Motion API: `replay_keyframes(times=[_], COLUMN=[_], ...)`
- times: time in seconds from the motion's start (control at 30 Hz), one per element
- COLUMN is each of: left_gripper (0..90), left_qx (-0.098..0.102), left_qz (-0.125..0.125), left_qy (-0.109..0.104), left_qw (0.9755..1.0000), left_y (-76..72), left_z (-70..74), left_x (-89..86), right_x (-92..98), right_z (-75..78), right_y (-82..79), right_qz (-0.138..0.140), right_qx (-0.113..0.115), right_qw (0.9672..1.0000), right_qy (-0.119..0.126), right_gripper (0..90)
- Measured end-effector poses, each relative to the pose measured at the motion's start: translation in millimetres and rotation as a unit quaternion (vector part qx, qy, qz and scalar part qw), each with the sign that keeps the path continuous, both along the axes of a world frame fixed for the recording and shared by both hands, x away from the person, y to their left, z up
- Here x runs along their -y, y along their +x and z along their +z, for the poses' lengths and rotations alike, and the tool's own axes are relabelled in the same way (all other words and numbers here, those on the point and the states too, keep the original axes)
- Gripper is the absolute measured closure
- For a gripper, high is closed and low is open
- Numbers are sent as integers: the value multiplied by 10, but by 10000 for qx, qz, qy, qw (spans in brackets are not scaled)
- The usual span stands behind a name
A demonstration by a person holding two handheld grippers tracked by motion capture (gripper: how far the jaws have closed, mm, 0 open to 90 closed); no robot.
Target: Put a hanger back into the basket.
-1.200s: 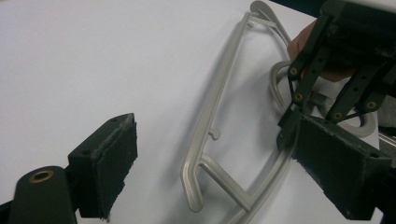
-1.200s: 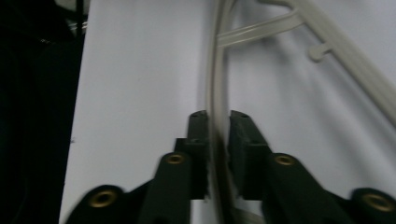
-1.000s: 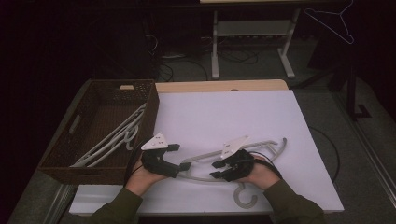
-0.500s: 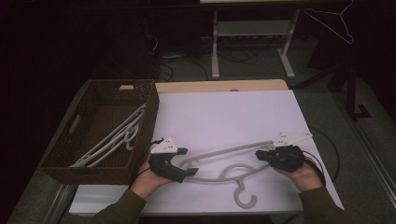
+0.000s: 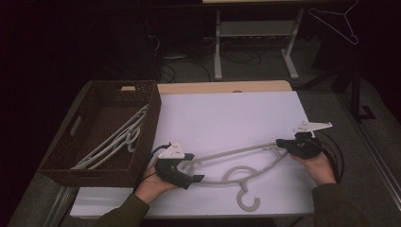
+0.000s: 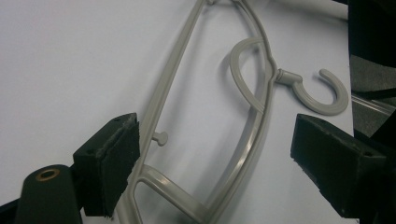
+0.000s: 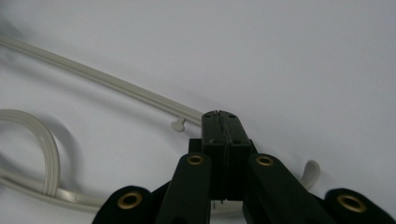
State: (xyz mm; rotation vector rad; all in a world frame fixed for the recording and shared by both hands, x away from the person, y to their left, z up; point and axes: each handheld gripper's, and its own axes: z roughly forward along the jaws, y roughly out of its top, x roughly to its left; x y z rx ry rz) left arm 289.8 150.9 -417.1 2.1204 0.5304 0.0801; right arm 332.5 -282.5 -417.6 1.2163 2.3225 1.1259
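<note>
A pale grey plastic hanger point(image 5: 236, 152) lies flat on the white table top point(image 5: 227, 113), its hook point(image 5: 248, 201) toward the near edge. My left gripper point(image 5: 191, 169) is at the hanger's left end. In the left gripper view this gripper point(image 6: 224, 158) stands open with that end of the hanger point(image 6: 261, 116) between the pads. The left pad point(image 6: 112, 158) is next to the bar and the right pad is well clear. My right gripper point(image 5: 280, 142) is at the hanger's right end. Its jaws point(image 7: 219, 116) have just closed; they are shut pad to pad, and the hanger point(image 7: 116, 86) runs under their tip.
A dark woven basket point(image 5: 150, 135) stands at the table's left and holds several pale hangers point(image 5: 116, 139). The table's right edge is close to my right hand. A metal stand point(image 5: 255, 28) and a wire hanger point(image 5: 340, 21) are behind the table.
My right gripper slid right along the hanger from its middle to its right end, and its jaws closed. The left gripper and the hanger stayed where they were.
</note>
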Motion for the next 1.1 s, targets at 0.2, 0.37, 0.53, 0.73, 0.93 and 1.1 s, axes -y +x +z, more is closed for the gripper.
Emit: replay_keyframes(times=[0.2, 0.37, 0.53, 0.73, 0.93, 1.1], left_gripper=[154, 154, 154, 155, 158, 181], left_qx=[6, 16, 13, 2, 3, -1], left_qz=[-26, -38, -38, -99, -140, -245], left_qy=[8, 29, 7, 55, 74, 98], left_qw=[10000, 10000, 10000, 9999, 9999, 9997], left_y=[2, 6, -10, -8, -27, -39], left_z=[-3, -5, 4, -14, -20, -21], left_x=[8, 9, 11, 41, 77, 114], right_x=[-145, -563, -896, -976, -1027, -1047], right_z=[-7, -13, -55, -106, -131, -142], right_y=[-92, -267, -339, -310, -288, -264], right_qz=[435, 1237, 1707, 1717, 1740, 1755], right_qx=[-15, -121, -278, -303, -368, -373], right_qw=[9990, 9922, 9847, 9840, 9831, 9828], right_qy=[83, 58, -208, -364, -431, -441], right_gripper=[897, 897, 897, 897, 898, 899])
